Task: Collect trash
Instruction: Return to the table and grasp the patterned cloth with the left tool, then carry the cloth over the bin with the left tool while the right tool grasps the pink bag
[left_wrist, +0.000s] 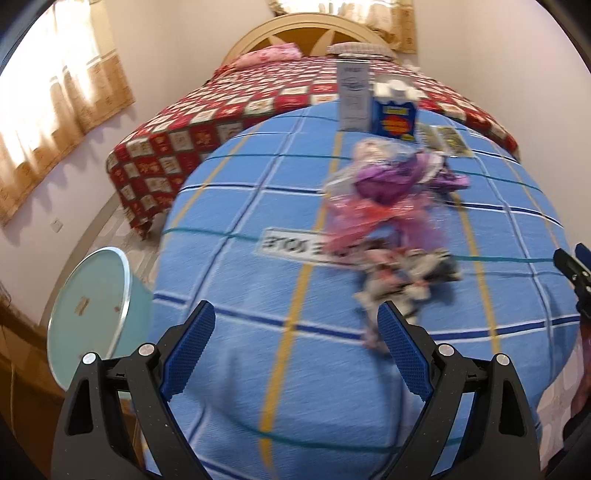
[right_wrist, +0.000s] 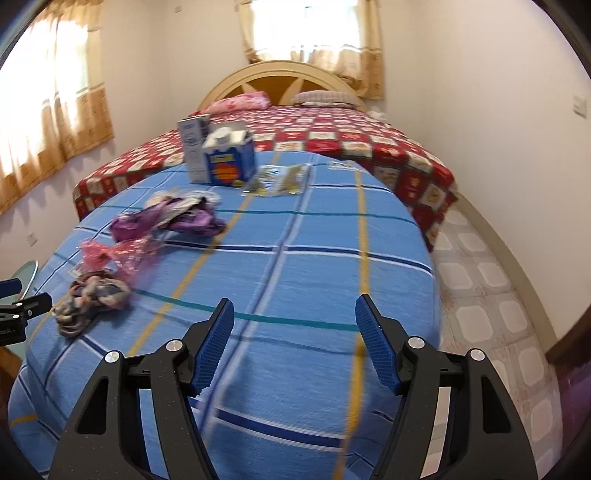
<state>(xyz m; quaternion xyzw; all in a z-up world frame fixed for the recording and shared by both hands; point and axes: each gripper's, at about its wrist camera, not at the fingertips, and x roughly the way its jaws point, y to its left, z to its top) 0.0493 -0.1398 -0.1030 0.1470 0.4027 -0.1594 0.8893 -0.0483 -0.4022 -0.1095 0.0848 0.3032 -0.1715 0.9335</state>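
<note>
Trash lies on a blue checked bedsheet (left_wrist: 258, 350): a crumpled multicolour wrapper (left_wrist: 406, 282), pink plastic film (left_wrist: 365, 218) and a purple wrapper (left_wrist: 388, 177). My left gripper (left_wrist: 295, 310) hovers open just short of the crumpled wrapper, nothing between its pads. In the right wrist view the same crumpled wrapper (right_wrist: 92, 299), pink film (right_wrist: 114, 254) and purple wrapper (right_wrist: 173, 219) lie far to the left of my right gripper (right_wrist: 294, 304), which is open and empty over bare bedsheet (right_wrist: 314, 266).
A blue carton (right_wrist: 231, 162), a white box (right_wrist: 194, 147) and flat packets (right_wrist: 277, 181) stand at the sheet's far end. A turquoise bin (left_wrist: 92, 306) sits on the floor to the left. A red checked bed (right_wrist: 332, 133) lies behind. Tiled floor (right_wrist: 480, 288) runs along the right.
</note>
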